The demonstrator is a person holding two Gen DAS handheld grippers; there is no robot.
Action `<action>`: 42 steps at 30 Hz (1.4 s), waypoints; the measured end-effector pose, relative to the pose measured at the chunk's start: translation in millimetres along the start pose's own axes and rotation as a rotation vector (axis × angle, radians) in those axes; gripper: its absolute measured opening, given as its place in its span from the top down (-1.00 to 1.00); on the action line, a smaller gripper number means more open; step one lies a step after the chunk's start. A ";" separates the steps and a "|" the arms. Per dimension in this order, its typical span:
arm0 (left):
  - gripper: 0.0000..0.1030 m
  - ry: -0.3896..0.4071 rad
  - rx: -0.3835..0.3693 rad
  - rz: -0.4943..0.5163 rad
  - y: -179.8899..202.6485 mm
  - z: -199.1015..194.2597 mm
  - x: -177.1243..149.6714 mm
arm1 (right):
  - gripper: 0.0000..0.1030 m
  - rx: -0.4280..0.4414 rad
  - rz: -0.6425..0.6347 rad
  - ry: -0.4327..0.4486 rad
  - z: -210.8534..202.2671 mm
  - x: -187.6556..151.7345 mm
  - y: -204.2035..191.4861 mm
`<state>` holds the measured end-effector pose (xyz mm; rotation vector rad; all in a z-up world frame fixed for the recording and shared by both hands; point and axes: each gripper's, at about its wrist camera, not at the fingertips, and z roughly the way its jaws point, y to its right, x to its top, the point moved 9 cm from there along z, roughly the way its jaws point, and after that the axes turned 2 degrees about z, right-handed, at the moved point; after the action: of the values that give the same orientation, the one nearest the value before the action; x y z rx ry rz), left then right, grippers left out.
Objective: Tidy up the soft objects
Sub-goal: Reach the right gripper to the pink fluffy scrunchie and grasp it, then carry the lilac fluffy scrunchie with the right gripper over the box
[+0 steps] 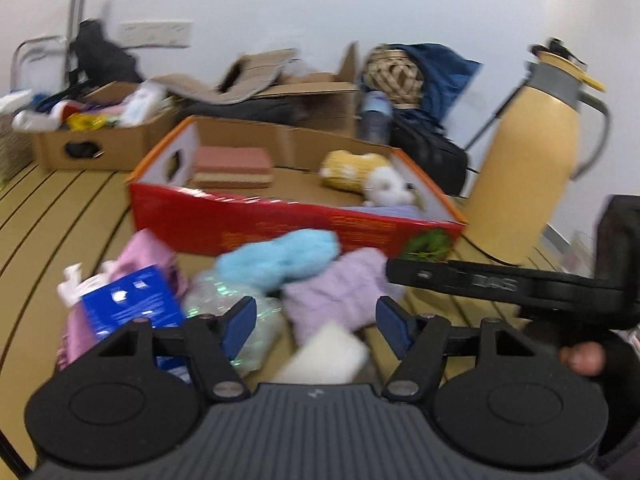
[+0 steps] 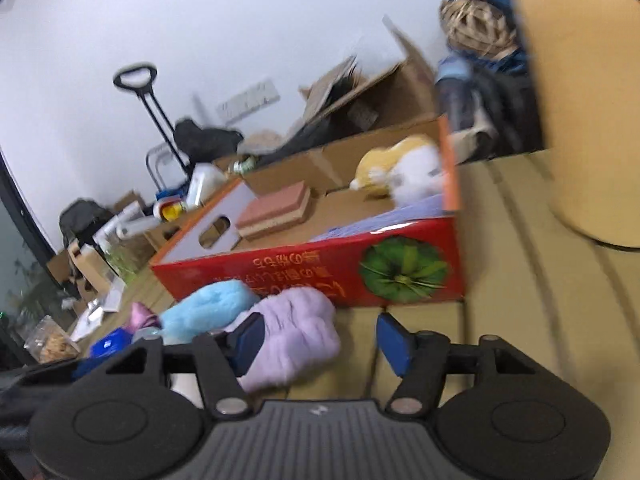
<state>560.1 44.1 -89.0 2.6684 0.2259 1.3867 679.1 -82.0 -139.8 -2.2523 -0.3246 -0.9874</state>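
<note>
Both tongs, left [image 1: 316,326] and right [image 2: 318,340], stand spread and empty. The lilac plush [image 2: 296,332] lies on the worktop just in front of the red box [image 2: 312,268], touching the blue plush [image 2: 208,312]. A hasty grab could snag both.

Slatted wooden table [image 1: 48,216] under red box [image 1: 280,228], soft toys, yellow jug [image 1: 524,168].

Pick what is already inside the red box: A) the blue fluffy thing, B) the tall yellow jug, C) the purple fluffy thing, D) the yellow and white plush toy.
D: the yellow and white plush toy lies inside the red box, near its right end.
</note>
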 end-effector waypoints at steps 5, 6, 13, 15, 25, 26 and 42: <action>-0.33 0.027 0.010 -0.016 -5.7 -5.7 5.2 | 0.62 0.046 0.010 -0.038 19.5 -11.6 -12.4; -0.33 0.024 -0.004 -0.017 -1.6 -6.9 3.9 | 0.62 0.033 0.004 -0.015 7.2 -11.6 -12.3; -0.34 -0.020 -0.308 0.089 84.9 -37.6 -22.5 | 0.62 -0.161 0.203 0.127 -119.6 -56.3 38.4; -0.34 -0.065 -0.319 0.129 101.0 -30.6 -40.1 | 0.62 -0.147 0.305 0.134 -143.1 -80.0 48.6; 0.58 -0.190 -0.389 0.123 120.4 -8.4 -83.0 | 0.61 -0.215 0.309 0.144 -164.1 -107.3 45.2; 0.63 -0.181 -0.398 0.116 118.4 -11.1 -79.4 | 0.61 -0.210 0.308 0.148 -168.3 -107.3 44.2; 0.62 -0.089 -0.241 -0.082 -72.3 59.0 124.5 | 0.60 0.000 0.157 0.048 31.7 82.8 -61.3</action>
<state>673.9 136.2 -35.9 2.4857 0.1469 1.1861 725.8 -17.6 -67.1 -2.2123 -0.1248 -0.9563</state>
